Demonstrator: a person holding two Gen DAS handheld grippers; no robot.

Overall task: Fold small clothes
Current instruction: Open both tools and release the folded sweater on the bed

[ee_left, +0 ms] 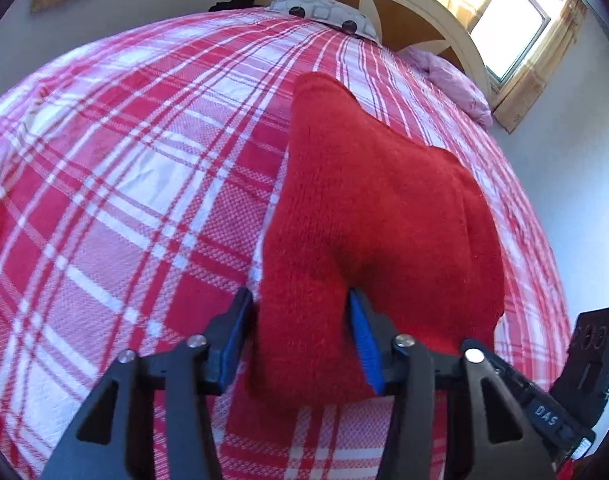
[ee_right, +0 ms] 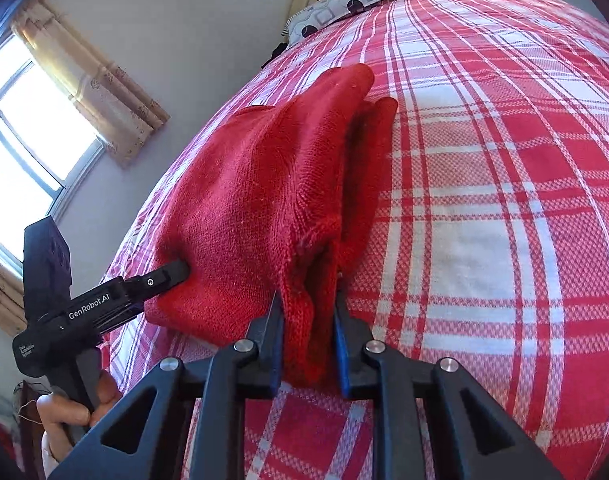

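**Mia:** What is the left gripper (ee_left: 300,340) doing?

**Ben:** Its jaws are squeezed on a thick fold of the red sweater (ee_left: 368,220). The blue pads (ee_left: 366,348) press the wool from both sides.

**Mia:** And the right gripper (ee_right: 308,332)?

**Ben:** The same. Its jaws are clamped on the sweater (ee_right: 264,208) too, on a bunched edge with a few layers in it.

**Mia:** Where is the sweater?

**Ben:** It starts right between the jaws and stretches away in front of them. It is on the bed, on the red and white checked cover (ee_left: 124,200). It looks folded over, with layers on top of each other. Near the jaws it is pulled up a bit.

**Mia:** Can the right camera see the other gripper?

**Ben:** Yes. To the left of the right jaws, the left gripper (ee_right: 176,270) pokes into the side of the sweater. You cannot see its tips there, the wool hides them. A hand (ee_right: 72,408) holds its handle lower down.

**Mia:** What is far past the jaws?

**Ben:** A spotted pillow (ee_left: 324,10) and a pink blanket (ee_left: 452,80) sit at the head of the bed, by the curved headboard (ee_left: 424,4). There is a bright window (ee_left: 508,32) with yellow curtains.
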